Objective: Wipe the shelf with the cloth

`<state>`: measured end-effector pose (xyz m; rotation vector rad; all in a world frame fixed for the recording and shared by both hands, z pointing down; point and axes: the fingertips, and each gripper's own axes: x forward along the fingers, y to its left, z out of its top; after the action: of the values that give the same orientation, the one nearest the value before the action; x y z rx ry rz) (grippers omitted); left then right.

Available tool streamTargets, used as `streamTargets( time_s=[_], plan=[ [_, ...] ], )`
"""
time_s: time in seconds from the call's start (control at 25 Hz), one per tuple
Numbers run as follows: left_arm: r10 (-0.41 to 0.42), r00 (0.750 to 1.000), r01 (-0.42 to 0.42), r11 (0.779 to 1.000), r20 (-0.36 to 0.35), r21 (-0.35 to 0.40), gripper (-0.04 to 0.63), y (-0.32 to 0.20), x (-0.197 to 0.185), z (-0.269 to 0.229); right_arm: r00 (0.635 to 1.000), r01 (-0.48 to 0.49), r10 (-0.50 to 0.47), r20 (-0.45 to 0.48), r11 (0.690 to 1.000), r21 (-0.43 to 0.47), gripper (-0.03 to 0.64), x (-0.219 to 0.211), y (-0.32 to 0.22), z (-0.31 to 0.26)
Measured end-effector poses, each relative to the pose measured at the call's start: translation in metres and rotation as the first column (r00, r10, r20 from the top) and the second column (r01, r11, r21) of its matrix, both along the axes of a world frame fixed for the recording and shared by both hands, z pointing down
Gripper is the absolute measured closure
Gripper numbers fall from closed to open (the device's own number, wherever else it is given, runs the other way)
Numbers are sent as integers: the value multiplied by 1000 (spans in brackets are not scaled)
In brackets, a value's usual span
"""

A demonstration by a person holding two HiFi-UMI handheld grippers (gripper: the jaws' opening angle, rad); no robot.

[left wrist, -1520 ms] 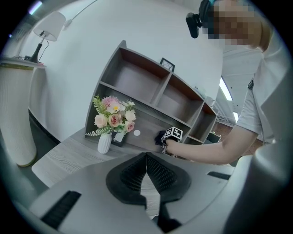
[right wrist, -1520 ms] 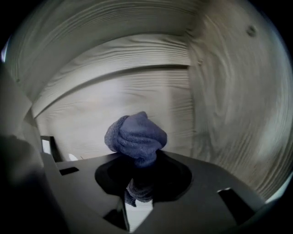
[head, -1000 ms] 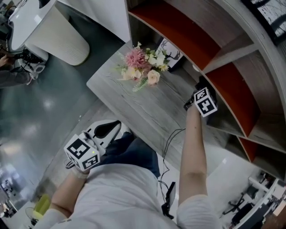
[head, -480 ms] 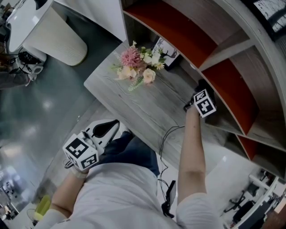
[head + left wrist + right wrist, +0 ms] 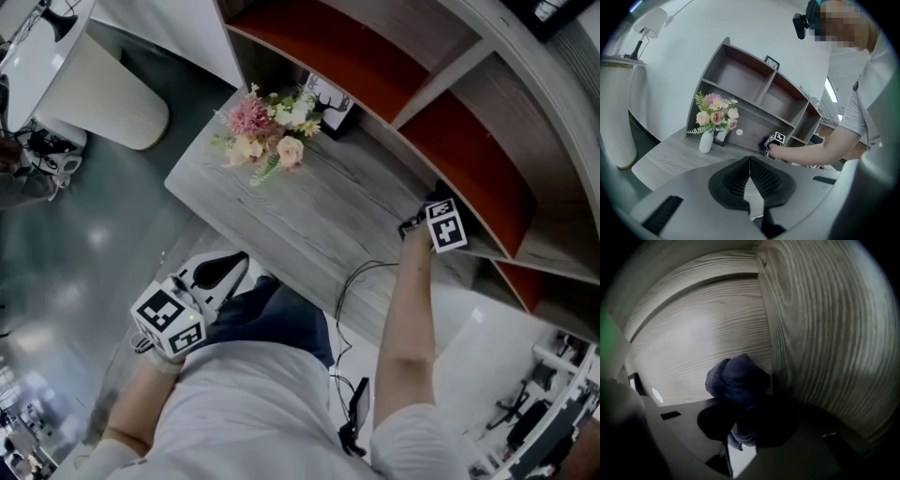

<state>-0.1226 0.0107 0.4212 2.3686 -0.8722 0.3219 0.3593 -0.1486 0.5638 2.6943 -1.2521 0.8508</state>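
Cloth [image 5: 738, 380]: dark blue and bunched, pinched in the right hand-held gripper [image 5: 743, 425], with the wad sticking out past the jaw tips. It sits inside a bottom-row compartment of the shelf [image 5: 820, 324], up in the corner where the back panel meets a side wall. Can't tell if it's actually touching the wood. In the head view the right hand-held gripper [image 5: 439, 211] is at the mouth of that compartment, its marker cube just outside the shelf [image 5: 441, 75] and the arm stretched across the surface [image 5: 309, 216]. The left gripper view agrees: cloth [image 5: 765, 142] is a dark lump ahead of the cube, low in the shelf [image 5: 754, 79]. Left hand-held gripper [image 5: 750, 176] has its jaws pressed together with nothing between them. It's held well away from the shelf, off the near edge of the surface [image 5: 670, 154] and down by the person's leg in the head view [image 5: 223, 272]. Just in front of the shelf's other end there's a white vase [image 5: 706, 140] holding a bunch of pink, cream and white flowers [image 5: 265, 139]. A small picture frame [image 5: 328, 94] stands between the vase and the shelf.
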Motion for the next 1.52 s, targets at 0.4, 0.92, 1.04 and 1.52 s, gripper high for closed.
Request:
streamTargets(
  time_s=[0.4, 0.92, 1.04, 1.52],
  plan=[
    [67, 998, -66, 998, -4, 23, 580, 1, 25, -12, 963, -160, 93, 252, 952, 260, 509, -6, 16, -23],
    [137, 990, -138, 990, 16, 18, 580, 24, 96, -26, 812, -427, -10, 583, 671, 606, 512, -3, 35, -66],
    [165, 986, -166, 986, 20, 27, 580, 28, 114, -27, 809, -423, -33, 587, 662, 619, 512, -4, 47, -68],
    [279, 960, -279, 960, 20, 27, 580, 32, 157, -28, 736, -492, -94, 670, 606, 625, 516, -23, 98, -86]
  ],
)
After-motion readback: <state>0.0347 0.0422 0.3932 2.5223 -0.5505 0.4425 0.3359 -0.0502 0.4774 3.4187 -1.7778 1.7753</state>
